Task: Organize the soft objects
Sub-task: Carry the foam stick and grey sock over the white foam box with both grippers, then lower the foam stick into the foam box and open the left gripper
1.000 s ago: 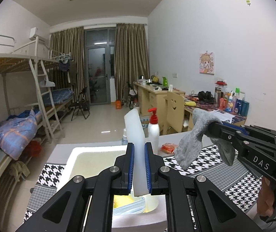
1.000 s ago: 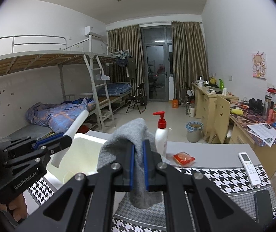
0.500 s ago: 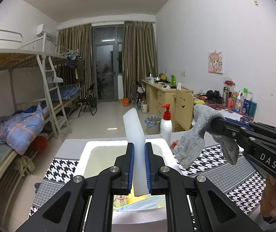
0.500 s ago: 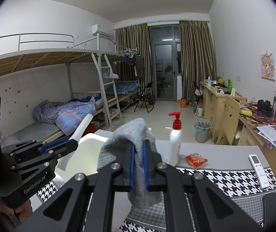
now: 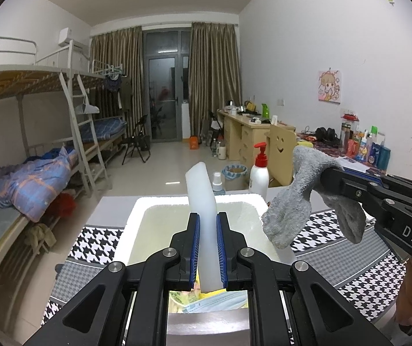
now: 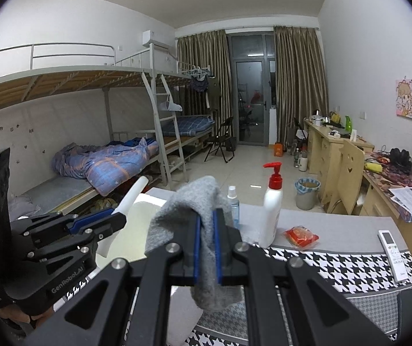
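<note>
Left wrist view is showing the left gripper (image 5: pixel 208 248) clenching a smooth white foam strip (image 5: pixel 201 199) that is poking upward above the white foam box (image 5: pixel 136 219). Beside it, the right gripper (image 6: pixel 206 255) is pinching a fuzzy grey sock (image 6: pixel 194 201), drooping off both sides of the jaws. Houndstooth cloth (image 6: pixel 335 262) is covering the table's near edge, bare beyond the pump bottle (image 6: pixel 272 204). "DAS" and "GenRobot.AI" are marking the grippers.

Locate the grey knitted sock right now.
The grey knitted sock is clamped in the right gripper, hanging just right of the white foam box, before the white pump bottle.
</note>
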The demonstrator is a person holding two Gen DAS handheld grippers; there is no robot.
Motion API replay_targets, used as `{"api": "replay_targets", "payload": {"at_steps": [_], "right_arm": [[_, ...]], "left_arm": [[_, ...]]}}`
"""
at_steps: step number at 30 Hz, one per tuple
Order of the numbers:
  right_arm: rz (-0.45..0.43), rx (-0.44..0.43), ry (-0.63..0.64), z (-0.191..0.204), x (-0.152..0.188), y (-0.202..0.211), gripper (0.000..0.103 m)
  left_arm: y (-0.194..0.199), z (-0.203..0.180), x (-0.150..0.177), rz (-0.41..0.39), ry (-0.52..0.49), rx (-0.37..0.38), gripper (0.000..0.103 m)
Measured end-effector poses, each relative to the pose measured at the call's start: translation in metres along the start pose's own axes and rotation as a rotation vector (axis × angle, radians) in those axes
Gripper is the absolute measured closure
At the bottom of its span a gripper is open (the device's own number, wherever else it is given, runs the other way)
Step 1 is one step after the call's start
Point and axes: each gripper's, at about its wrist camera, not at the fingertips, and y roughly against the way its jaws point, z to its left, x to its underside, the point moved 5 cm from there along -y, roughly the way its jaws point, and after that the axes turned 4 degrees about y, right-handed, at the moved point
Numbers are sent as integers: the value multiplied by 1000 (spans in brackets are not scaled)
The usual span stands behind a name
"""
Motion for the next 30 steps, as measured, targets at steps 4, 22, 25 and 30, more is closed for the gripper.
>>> {"api": "replay_targets", "payload": {"at_steps": [4,22,25,30], "right_arm": [[5,2,1,1,-1,-2,92],[13,16,16,8,-2,-8,92],[14,17,13,9,-2,-8,92],[13,11,14,12,-4,-9,92]], "left_arm": [[-3,6,2,12,5,-17,90],[-11,21,6,37,28,-38,28],[-9,22,6,32,30,-48,24],[-5,23,4,10,28,-69,13]]}}
